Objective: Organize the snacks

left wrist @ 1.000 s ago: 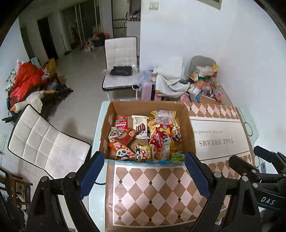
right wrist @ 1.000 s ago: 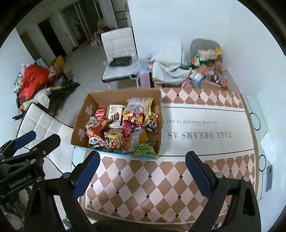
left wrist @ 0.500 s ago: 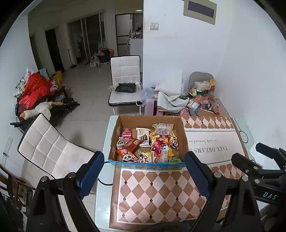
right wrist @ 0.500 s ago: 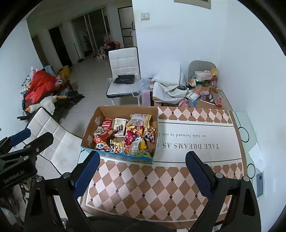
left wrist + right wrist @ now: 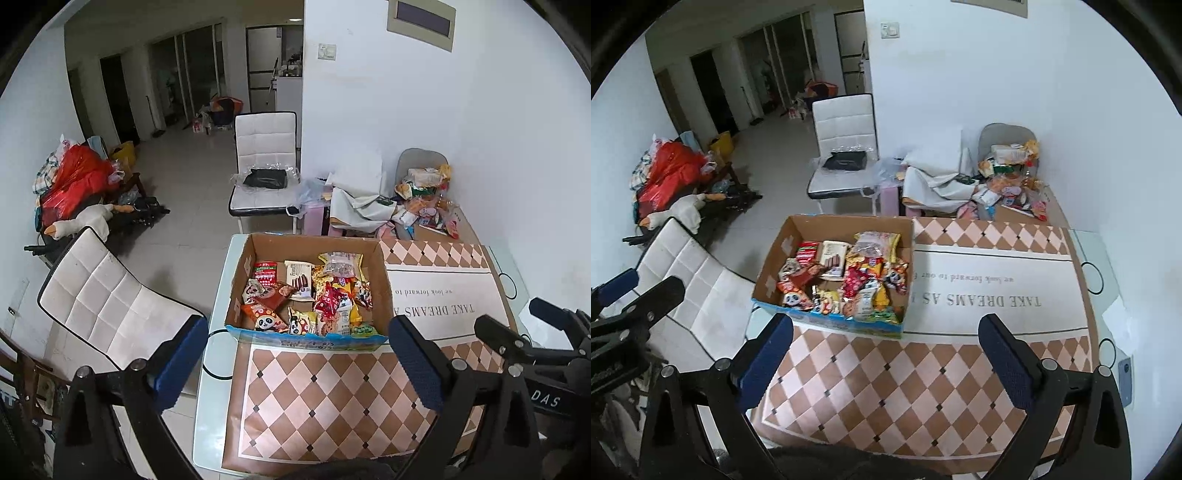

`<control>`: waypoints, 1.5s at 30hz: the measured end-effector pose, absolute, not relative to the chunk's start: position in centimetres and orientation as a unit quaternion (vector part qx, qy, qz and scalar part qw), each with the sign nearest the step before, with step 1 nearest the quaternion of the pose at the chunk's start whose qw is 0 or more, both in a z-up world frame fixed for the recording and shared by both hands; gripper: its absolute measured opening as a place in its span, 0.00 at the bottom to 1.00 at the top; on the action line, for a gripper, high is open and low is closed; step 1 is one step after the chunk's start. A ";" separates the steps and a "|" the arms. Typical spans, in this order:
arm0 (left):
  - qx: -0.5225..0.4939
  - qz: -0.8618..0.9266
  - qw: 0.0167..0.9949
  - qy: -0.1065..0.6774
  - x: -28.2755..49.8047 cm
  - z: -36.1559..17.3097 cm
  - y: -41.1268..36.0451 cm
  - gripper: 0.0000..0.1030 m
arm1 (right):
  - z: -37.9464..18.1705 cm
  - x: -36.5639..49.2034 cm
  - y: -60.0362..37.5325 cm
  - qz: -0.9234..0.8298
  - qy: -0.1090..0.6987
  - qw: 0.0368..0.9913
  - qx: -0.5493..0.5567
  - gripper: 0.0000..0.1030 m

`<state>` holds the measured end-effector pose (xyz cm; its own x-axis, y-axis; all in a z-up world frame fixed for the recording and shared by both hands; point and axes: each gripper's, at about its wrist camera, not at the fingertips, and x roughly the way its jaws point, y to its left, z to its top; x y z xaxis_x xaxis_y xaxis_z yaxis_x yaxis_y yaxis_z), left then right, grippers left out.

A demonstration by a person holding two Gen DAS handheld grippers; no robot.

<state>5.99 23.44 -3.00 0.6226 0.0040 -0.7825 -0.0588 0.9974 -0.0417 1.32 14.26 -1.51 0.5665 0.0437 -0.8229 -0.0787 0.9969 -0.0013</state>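
Left wrist view: your left gripper point(image 5: 297, 363) fingers wide apart, empty, above diamond-patterned mat point(image 5: 325, 398). Corrugated cardboard box point(image 5: 384, 280) beyond it, packed with glossy crinkled snack packets point(image 5: 325, 295). Right wrist view: your right gripper point(image 5: 884, 360) likewise spread, empty; only here phone point(image 5: 1125, 380) shows, far right of box.

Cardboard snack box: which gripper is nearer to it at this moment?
Left. The left gripper sits directly in front of the cardboard snack box, which is centred between its fingers. The right gripper is offset, with the box ahead and to its left.
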 end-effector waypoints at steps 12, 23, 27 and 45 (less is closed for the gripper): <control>-0.036 0.024 0.906 0.421 6.2 -3.1 23.4 1.00 | -0.6 1.3 14.5 0.012 0.434 0.900 -0.035 1.00; -0.032 0.027 0.907 0.419 6.0 -2.8 23.4 1.00 | -0.3 1.1 14.3 0.011 0.431 0.902 -0.030 1.00; -0.029 0.032 0.909 0.415 5.6 -2.6 23.3 1.00 | -0.1 0.9 14.4 0.011 0.428 0.903 -0.031 1.00; -0.034 0.029 0.909 0.415 5.3 -2.2 23.3 1.00 | 0.7 0.6 14.3 0.007 0.421 0.907 -0.027 1.00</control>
